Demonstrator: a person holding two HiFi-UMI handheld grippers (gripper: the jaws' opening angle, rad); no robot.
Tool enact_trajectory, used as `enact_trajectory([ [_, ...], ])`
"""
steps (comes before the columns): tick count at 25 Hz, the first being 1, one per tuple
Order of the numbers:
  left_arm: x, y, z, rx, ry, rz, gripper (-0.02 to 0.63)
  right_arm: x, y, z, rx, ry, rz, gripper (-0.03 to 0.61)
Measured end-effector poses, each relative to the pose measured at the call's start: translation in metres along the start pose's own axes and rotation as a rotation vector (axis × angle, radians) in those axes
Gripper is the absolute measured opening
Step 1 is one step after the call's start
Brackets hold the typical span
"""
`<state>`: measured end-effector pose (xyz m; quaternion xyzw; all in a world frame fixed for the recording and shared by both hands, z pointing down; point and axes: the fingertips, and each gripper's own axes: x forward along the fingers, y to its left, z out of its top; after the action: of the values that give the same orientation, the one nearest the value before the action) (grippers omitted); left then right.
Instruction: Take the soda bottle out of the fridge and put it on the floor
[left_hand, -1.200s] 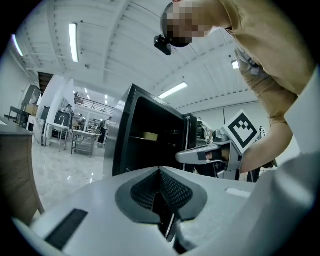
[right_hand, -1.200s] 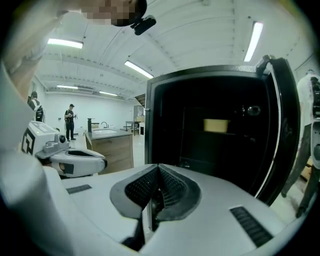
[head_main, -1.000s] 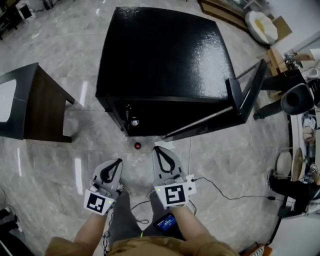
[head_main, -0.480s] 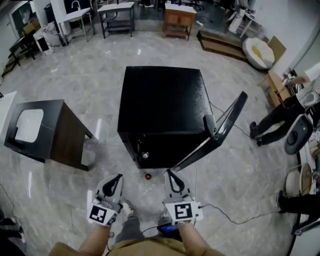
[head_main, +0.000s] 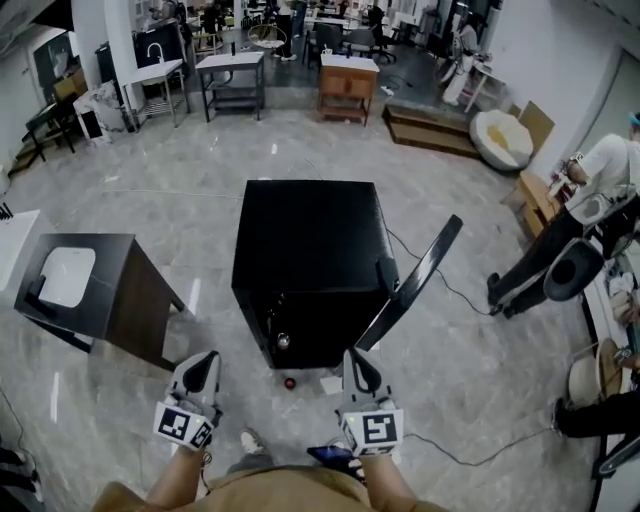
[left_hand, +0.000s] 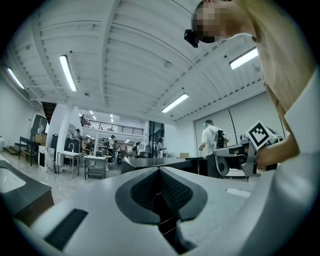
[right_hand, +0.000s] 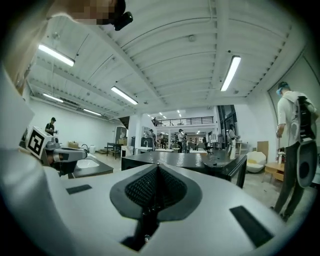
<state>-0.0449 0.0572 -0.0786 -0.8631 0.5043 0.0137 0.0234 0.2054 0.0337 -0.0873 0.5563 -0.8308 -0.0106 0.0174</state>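
In the head view a small red bottle cap (head_main: 290, 383) shows on the floor just in front of the black fridge (head_main: 310, 240); the bottle under it is too small to make out. The fridge door (head_main: 415, 285) stands open to the right, and a silvery item (head_main: 283, 341) sits in the dark opening. My left gripper (head_main: 207, 357) and right gripper (head_main: 353, 354) are held side by side near my body, short of the fridge, both shut and empty. The left gripper (left_hand: 159, 169) and right gripper (right_hand: 158, 165) point level across the fridge top.
A dark side table (head_main: 110, 300) with a white inset stands to the left. A black cable (head_main: 470, 460) runs over the floor at the right, and white paper (head_main: 331, 384) lies by the fridge. A person (head_main: 590, 215) bends at the far right. Desks line the back wall.
The head view has pulled up and back, so the fridge looks smaller and more of the room shows. Both grippers have risen from near the floor and stay shut.
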Motion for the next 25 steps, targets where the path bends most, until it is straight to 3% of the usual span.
enact_trajectory([
  [10,-0.002,-0.011,0.031,0.041,-0.062,-0.024,-0.006,-0.015,-0.003,0.025,0.004,-0.061,-0.014,0.0],
  [25,-0.006,-0.007,0.042,0.037,-0.06,0.012,-0.006,-0.014,-0.005,0.048,-0.006,-0.081,-0.007,0.0],
])
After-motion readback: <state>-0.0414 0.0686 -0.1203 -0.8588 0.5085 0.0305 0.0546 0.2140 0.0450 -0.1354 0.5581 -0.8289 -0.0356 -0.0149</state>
